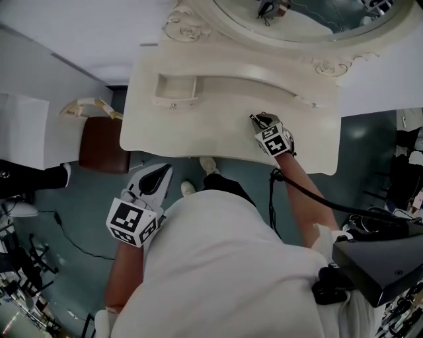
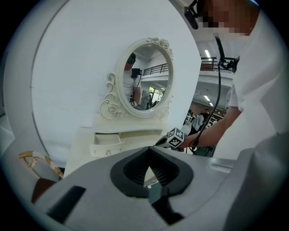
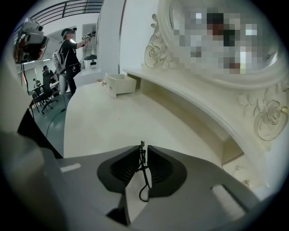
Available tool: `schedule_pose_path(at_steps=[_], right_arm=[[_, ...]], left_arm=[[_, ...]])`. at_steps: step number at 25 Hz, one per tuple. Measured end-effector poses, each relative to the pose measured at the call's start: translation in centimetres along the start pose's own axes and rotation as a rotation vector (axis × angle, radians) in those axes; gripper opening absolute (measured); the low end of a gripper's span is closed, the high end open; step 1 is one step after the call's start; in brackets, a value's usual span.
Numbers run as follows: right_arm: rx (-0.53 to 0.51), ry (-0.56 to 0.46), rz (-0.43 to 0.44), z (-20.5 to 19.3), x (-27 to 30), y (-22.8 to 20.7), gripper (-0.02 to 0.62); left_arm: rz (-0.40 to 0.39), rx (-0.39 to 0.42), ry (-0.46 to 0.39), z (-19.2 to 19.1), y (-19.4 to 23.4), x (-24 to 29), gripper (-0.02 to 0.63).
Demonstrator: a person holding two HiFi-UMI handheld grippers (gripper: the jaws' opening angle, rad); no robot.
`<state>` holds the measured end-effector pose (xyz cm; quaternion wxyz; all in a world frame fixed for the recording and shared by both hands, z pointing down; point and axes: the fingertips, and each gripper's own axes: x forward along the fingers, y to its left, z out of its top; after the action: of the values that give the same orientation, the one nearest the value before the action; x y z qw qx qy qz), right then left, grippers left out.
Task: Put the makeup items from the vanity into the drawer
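My right gripper (image 1: pixel 256 121) hovers over the right part of the cream vanity top (image 1: pixel 198 129), below the mirror's ledge. In the right gripper view its jaws (image 3: pixel 143 149) are shut on a thin black makeup tool (image 3: pixel 144 176) with a looped end; its tip sticks out just past the pads. The small drawer (image 1: pixel 174 88) stands open at the back left of the vanity (image 3: pixel 120 84), well away from that gripper. My left gripper (image 1: pixel 156 179) hangs in front of the vanity's front edge, off the top. Its pads (image 2: pixel 149 151) meet at the tips with nothing between them.
An oval mirror (image 1: pixel 310 20) with an ornate cream frame rises behind the vanity top. A brown-seated chair (image 1: pixel 104 144) stands left of the vanity. Cables trail over the grey floor (image 1: pixel 73 244). Other people stand far off in the right gripper view.
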<state>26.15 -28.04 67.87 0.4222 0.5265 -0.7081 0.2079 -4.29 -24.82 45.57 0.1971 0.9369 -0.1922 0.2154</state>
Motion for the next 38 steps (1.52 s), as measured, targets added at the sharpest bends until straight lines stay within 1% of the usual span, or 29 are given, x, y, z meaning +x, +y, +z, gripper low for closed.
schedule_pose_path(at_steps=[2,7,12,19,26,29,31,38], right_arm=[[-0.020,0.010,0.003,-0.1,0.4,-0.3,0.032],[-0.039,0.015,0.029,0.3,0.2,-0.6,0.021],[-0.078,0.021,0.082,2.4,-0.8,-0.3,0.015],[-0.175,-0.025,0.169,8.4,-3.1,1.1,0.015],[-0.288,-0.079,0.257,15.3,-4.5,3.6,0.015],[-0.312,-0.101,0.296,17.9,-5.0,4.9,0.014],[-0.321,-0.123,0.320,19.5,-5.0,5.8,0.014],[-0.395,-0.170,0.390,24.9,-3.0,9.3,0.014]], left_arm=[[0.009,-0.006,-0.005,0.4,0.4,0.7,0.003],[0.027,-0.020,-0.018,1.1,1.4,1.6,0.003],[0.038,-0.028,-0.040,1.9,2.3,1.9,0.003],[0.040,-0.039,-0.068,2.3,2.7,1.6,0.003],[0.080,-0.045,-0.092,2.3,3.4,0.0,0.003],[0.098,-0.056,-0.106,2.3,3.7,-0.6,0.003],[0.116,-0.065,-0.114,2.2,4.0,-1.1,0.003],[0.217,-0.108,-0.138,1.2,5.8,-4.3,0.003]])
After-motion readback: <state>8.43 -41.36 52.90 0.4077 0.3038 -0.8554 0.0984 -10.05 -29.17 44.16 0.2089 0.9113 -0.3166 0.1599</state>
